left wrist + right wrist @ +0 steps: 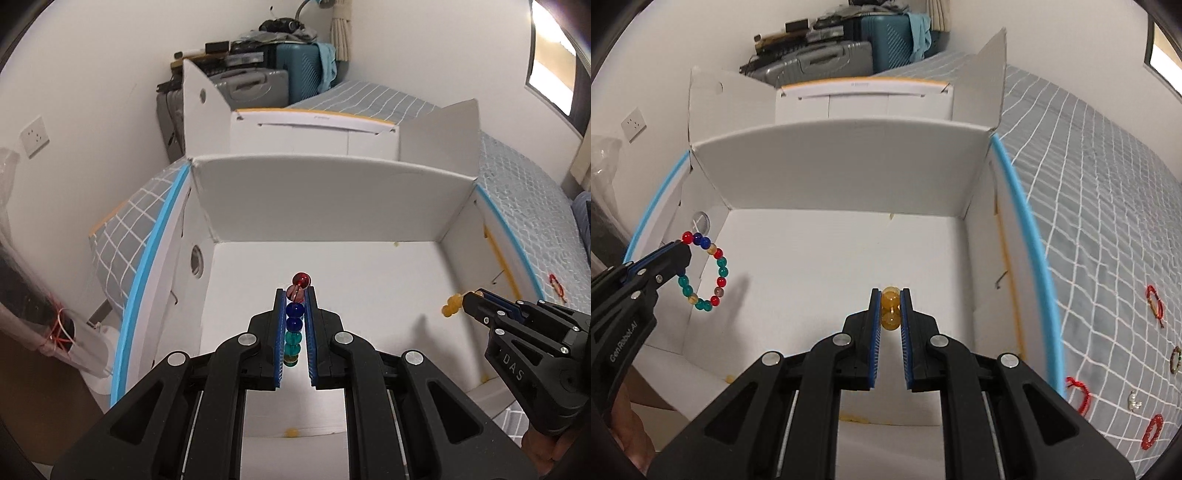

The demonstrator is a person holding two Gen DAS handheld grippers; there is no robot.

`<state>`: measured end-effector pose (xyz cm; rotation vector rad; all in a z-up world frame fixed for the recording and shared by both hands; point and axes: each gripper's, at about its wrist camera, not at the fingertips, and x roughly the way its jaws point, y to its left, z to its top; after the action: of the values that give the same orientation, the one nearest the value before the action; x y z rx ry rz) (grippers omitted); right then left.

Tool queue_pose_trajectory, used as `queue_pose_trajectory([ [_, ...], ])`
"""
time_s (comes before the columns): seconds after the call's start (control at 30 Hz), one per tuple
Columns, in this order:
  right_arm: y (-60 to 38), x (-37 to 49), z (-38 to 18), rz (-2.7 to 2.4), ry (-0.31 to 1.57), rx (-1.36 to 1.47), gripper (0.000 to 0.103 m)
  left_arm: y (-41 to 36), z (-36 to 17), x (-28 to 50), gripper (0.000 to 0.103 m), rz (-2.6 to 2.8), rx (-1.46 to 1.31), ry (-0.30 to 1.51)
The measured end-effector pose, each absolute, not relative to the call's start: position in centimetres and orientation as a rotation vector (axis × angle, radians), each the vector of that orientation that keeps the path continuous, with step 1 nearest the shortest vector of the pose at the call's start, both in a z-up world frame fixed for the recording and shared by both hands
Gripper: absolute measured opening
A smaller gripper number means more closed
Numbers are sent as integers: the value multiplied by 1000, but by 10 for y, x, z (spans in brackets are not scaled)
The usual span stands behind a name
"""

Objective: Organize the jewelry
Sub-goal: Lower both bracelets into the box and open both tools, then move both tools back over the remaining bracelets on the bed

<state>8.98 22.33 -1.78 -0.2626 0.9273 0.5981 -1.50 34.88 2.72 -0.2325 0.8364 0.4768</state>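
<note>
A bracelet of red, blue and teal beads (295, 321) is pinched between the blue pads of my left gripper (295, 295), which is shut on it. From the right wrist view the same multicoloured bracelet (716, 273) hangs as a ring from the left gripper (681, 245). My right gripper (891, 295) is shut on a yellow bead bracelet (890, 312). The left wrist view shows that yellow bracelet (452, 305) at the tip of the right gripper (469, 297). Both grippers hover over the open white cardboard box (332, 210), its floor (831, 258) below them.
The box rests on a bed with a grey checked cover (1108, 221). Several red and beaded bracelets (1154, 301) lie on the cover right of the box. A second white box (314, 129) and suitcases (258, 85) stand behind. A person's hand (631, 432) shows at lower left.
</note>
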Motion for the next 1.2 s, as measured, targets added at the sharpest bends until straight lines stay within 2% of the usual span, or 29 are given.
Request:
queue_pose_trajectory([
  [0.43, 234, 91, -29, 593, 968, -286, 11, 353, 11, -13, 11, 477, -238, 884],
  [0.5, 234, 89, -26, 586, 960, -297, 21, 351, 14, -15, 12, 483, -227, 878],
  [0.57, 231, 86, -19, 586, 937, -292, 40, 349, 19, -19, 24, 484, -227, 867],
  [0.63, 228, 82, -12, 593, 913, -286, 49, 348, 24, -23, 44, 487, -229, 848],
  [0.7, 223, 79, -4, 598, 895, -273, 58, 346, 31, -27, 55, 496, -225, 822],
  [0.77, 215, 77, 4, 596, 878, -255, 67, 343, 38, -28, 62, 497, -213, 800],
  [0.87, 205, 72, 14, 592, 852, -245, 75, 337, 47, -31, 69, 490, -207, 777],
  [0.93, 197, 69, 20, 590, 829, -241, 78, 332, 52, -33, 77, 484, -208, 764],
  [1.2, 139, 66, 40, 548, 764, -203, 87, 291, 79, -31, 93, 434, -188, 692],
])
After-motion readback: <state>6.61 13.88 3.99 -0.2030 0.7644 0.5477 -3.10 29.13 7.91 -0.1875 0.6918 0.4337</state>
